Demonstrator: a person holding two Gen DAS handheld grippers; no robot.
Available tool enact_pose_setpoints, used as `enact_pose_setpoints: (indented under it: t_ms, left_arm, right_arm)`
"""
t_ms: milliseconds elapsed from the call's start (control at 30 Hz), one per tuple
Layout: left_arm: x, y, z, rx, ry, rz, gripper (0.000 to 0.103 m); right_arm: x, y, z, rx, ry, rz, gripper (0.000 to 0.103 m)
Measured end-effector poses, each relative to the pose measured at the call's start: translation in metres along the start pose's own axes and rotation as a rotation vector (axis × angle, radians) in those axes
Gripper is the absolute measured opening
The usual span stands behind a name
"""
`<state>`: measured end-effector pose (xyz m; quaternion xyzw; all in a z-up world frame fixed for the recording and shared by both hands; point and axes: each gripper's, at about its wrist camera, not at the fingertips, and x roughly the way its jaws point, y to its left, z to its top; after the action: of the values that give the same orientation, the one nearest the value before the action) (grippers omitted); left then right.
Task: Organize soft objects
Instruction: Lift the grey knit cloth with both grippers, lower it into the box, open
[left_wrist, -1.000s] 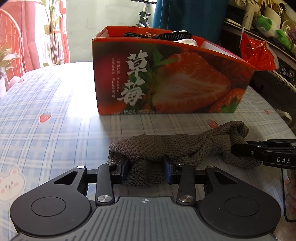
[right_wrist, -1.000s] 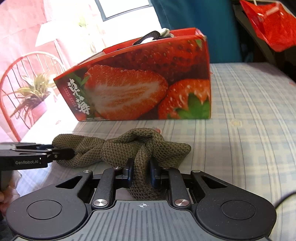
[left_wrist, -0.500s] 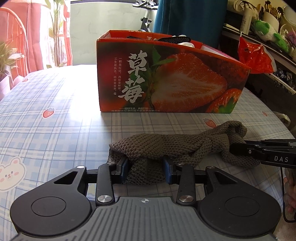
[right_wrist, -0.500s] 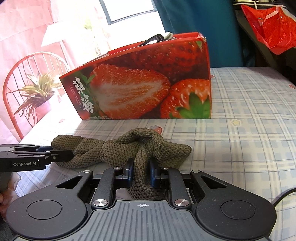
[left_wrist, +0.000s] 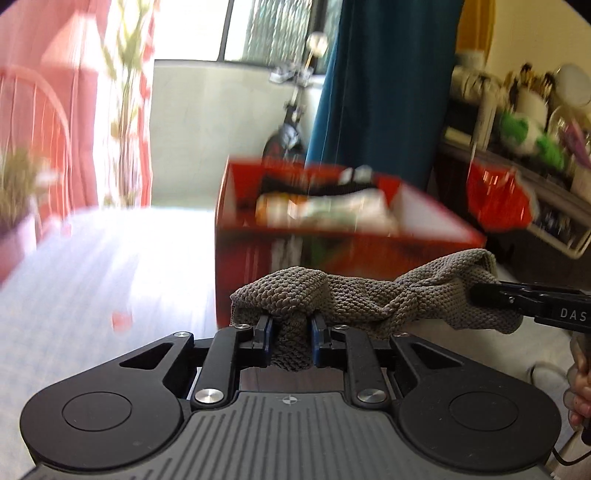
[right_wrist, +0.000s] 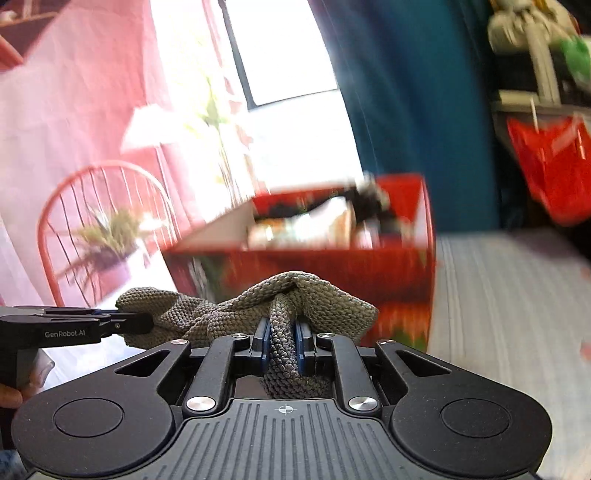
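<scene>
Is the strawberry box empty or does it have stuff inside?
Not empty. The open-topped strawberry box already holds several items, pale and dark, seen over its rim in both views. Blur hides what they are.

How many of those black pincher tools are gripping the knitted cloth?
2. The left hand-held gripper pinches one end of the knitted cloth; the right hand-held gripper pinches the other end.

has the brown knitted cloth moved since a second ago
Yes. The brown knitted cloth has gone up: it lay below the red strawberry box, and now, in both wrist views, it hangs near the box's rim, its inside showing.
</scene>
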<state>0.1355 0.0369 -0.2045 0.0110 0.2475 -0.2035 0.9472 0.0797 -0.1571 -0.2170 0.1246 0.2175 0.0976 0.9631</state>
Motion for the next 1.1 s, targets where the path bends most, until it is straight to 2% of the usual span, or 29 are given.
enact_pose_setpoints:
  t_ms: [133,233,333,433,600,767,967,1100]
  left_arm:
    - [0.0,-0.001,0.046,0.046,-0.059,-0.012,0.02]
    - [0.012,-0.003,0.075,0.091,-0.041,-0.044,0.02]
    - [0.03,-0.006,0.097,0.166,-0.018,-0.035,0.02]
    - [0.059,-0.01,0.108,0.157,0.046,-0.038,0.02]
    - [0.115,-0.024,0.108,0.159,0.173,-0.051,0.02]
    - [0.152,-0.02,0.101,0.149,0.274,-0.039,0.021]
    - [0.165,-0.007,0.097,0.125,0.318,-0.019,0.022]
    - [0.158,-0.008,0.097,0.144,0.314,-0.004,0.028]
  right_arm:
    - [0.006,-0.001,0.046,-0.044,-0.033,0.007,0.012]
    - [0.019,-0.005,0.077,-0.076,-0.029,-0.003,0.012]
    - [0.043,-0.013,0.095,-0.104,0.029,-0.023,0.012]
    - [0.072,-0.021,0.103,-0.108,0.115,-0.04,0.012]
    - [0.119,-0.031,0.104,-0.029,0.248,-0.069,0.012]
    - [0.149,-0.037,0.099,0.027,0.354,-0.084,0.013]
    - [0.159,-0.048,0.098,0.094,0.377,-0.056,0.014]
    - [0.154,-0.049,0.097,0.113,0.367,-0.049,0.014]
